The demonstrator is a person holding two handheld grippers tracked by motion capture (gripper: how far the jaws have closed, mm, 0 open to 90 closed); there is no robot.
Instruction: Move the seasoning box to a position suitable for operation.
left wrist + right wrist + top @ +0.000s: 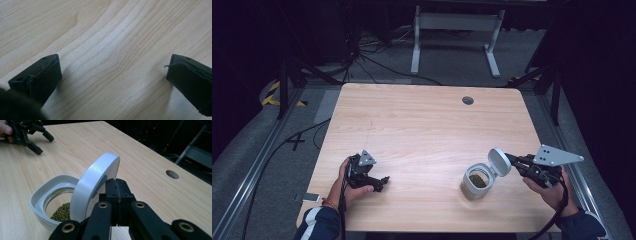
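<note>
Pale wood grain spreads under my left claw (113, 72), whose jaws stand wide apart with bare surface (412, 125) between them and nothing in their grip. That claw sits low near the surface's near-left edge, with my left hand (354, 184) wrapped around it.

My right claw (117, 195) has its jaws pressed together behind the white flip lid (93, 186), which stands tilted up off the jar (474, 181); whether they pinch a tab of the lid I cannot tell. The jar sits just ahead of this claw, its mouth uncovered, green beans (61, 212) inside. Beyond the jar the wood runs open to the far edge, broken by one round cable hole (172, 174). My right hand (549, 187) lies close to the surface's right edge.
</note>
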